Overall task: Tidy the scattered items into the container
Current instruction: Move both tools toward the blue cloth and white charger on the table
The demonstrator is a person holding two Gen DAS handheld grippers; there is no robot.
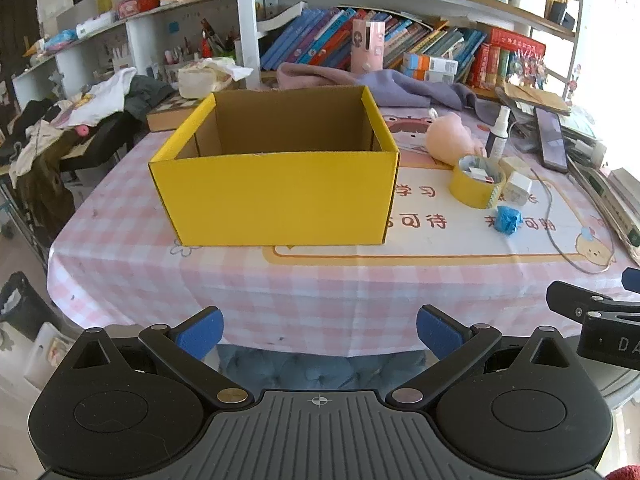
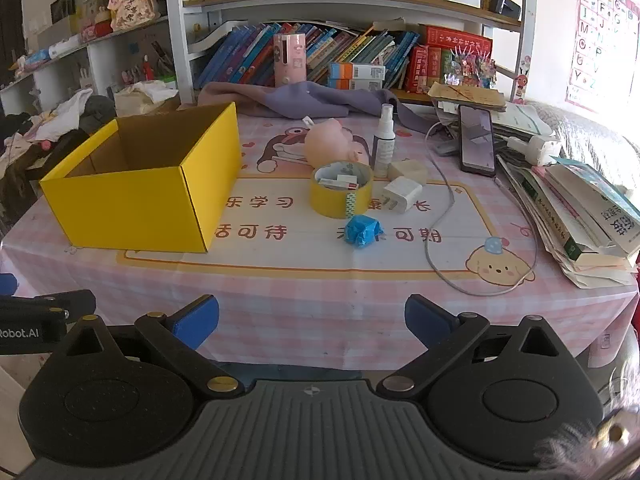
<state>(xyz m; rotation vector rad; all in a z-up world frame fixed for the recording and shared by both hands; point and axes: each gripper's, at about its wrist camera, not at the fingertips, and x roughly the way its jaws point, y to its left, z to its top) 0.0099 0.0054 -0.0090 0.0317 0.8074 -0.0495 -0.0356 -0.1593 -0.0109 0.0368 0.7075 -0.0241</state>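
An open yellow cardboard box stands on the pink checked table; its inside looks empty. To its right lie a yellow tape roll, a crumpled blue wad, a white charger, a pink pig toy, a small spray bottle and a cream block. My left gripper and right gripper are both open and empty, held before the table's front edge.
A phone and a white cable lie at the right, beside a stack of books and papers. A purple cloth and bookshelves stand behind. Clothes pile on the left.
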